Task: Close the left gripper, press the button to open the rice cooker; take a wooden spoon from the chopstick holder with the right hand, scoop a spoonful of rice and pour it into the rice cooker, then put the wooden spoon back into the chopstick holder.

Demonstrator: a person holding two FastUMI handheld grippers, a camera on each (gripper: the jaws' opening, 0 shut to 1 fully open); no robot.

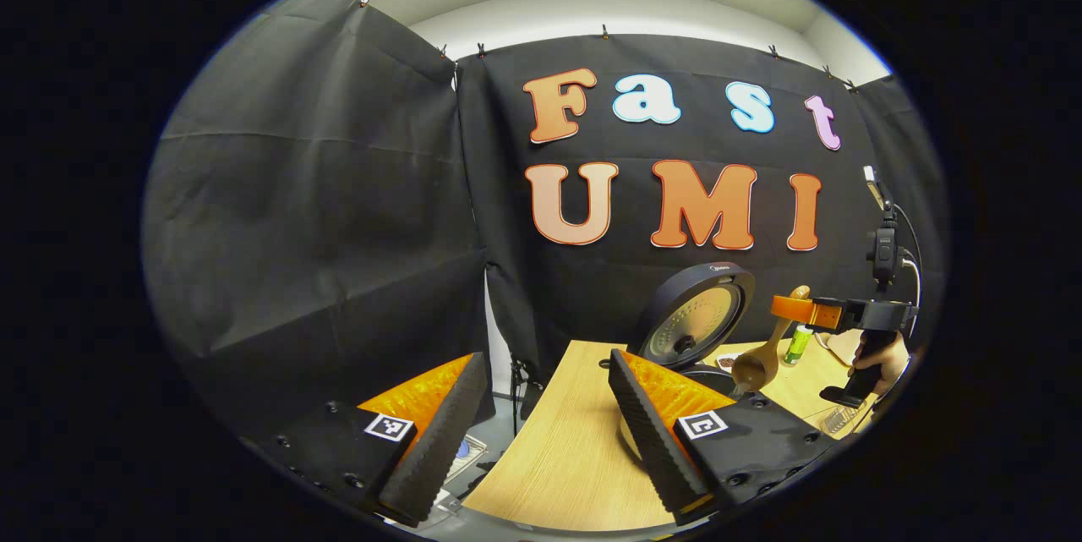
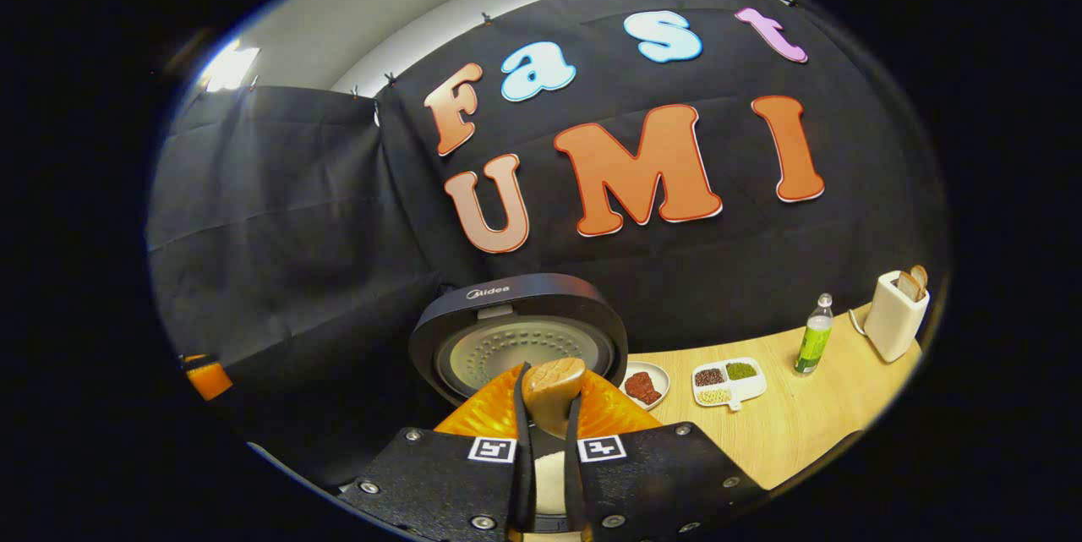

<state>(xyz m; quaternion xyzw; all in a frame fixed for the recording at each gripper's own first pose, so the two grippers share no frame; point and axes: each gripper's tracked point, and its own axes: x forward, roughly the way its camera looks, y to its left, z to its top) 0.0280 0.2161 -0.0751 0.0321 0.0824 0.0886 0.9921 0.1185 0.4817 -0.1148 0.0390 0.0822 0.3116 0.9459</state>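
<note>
One spoonful hangs over the open rice cooker (image 2: 520, 339): right gripper (image 2: 549, 440) clamps the wooden spoon (image 2: 554, 394); tip slowly, centred. Left gripper (image 1: 541, 432) gapes wide.

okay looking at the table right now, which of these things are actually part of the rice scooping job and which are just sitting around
Part of the job:
rice cooker, lid up
wooden spoon, held in the right gripper
left gripper, open, idle

Just lying about:
green bottle
toaster
divided dish of beans
small plate
</note>
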